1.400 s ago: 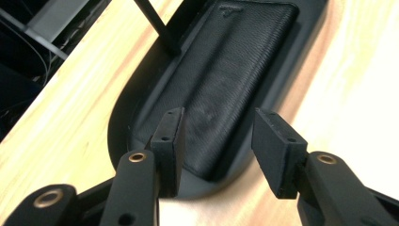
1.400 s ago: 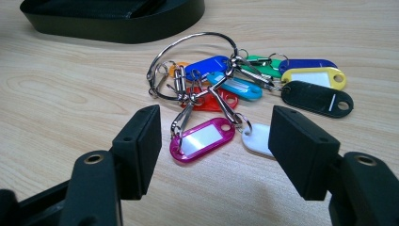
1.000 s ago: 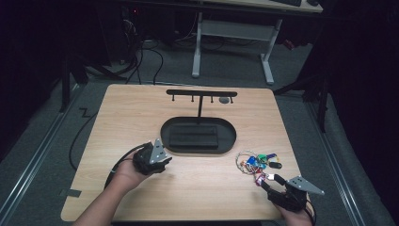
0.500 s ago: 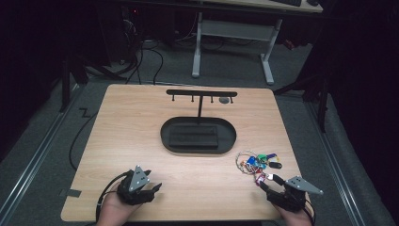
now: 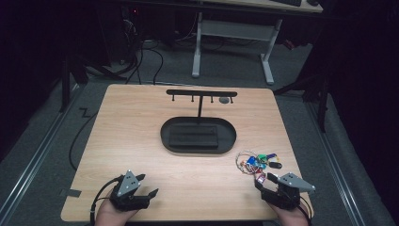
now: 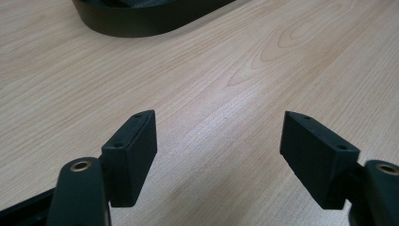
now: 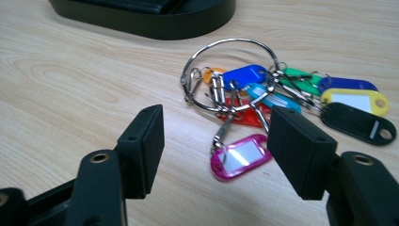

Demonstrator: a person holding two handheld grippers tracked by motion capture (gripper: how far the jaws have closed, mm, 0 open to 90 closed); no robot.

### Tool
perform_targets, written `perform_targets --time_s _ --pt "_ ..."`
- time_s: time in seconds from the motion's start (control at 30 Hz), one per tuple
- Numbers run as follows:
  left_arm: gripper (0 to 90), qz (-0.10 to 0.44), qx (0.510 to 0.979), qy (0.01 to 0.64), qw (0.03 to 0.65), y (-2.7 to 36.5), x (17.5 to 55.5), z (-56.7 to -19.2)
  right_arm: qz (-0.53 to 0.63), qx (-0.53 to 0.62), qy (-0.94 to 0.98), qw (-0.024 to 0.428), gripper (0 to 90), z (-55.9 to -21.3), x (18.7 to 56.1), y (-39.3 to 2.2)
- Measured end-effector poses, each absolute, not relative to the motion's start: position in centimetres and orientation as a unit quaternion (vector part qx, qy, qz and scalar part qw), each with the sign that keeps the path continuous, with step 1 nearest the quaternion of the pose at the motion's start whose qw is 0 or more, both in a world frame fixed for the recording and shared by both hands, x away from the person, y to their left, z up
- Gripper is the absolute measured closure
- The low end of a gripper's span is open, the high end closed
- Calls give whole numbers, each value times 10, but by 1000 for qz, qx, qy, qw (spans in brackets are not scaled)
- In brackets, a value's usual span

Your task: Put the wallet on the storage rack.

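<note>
left gripper (image 5: 147, 188) low, open – right gripper (image 5: 266, 184) by key tags (image 5: 258, 162)

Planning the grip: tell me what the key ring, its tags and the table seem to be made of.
Ring: thin polished metal wire, by its silver glints.
Tags: probably glossy coloured plastic with pale label windows, judging by their even sheen.
Table: light wood or wood-look laminate, with matte printed-looking grain; I cannot tell which.

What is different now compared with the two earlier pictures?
The left gripper drew back from beside the black oval tray to the table's near edge; its jaws have just been opening, nothing between them. The right gripper stayed open near the key ring with coloured tags, which did not move.
</note>
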State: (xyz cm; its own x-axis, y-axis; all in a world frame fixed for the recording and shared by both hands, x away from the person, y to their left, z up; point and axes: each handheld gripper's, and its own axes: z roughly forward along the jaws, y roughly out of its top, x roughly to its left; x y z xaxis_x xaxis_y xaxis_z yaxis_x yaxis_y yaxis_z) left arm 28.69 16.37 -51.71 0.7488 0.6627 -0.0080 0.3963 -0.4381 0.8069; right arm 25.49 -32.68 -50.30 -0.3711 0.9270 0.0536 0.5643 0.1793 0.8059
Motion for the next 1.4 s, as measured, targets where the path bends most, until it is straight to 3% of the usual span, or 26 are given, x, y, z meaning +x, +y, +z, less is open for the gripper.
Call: perform_targets --time_s 0.53,0.83,1.4 --pt "282 154 844 284 429 159 284 -514 278 493 803 187 423 -473 316 -279" --pt "282 146 846 280 429 159 285 -515 207 479 843 133 460 -472 355 -248" --pt "285 140 849 277 429 160 286 -515 95 501 858 59 502 -475 409 -238"
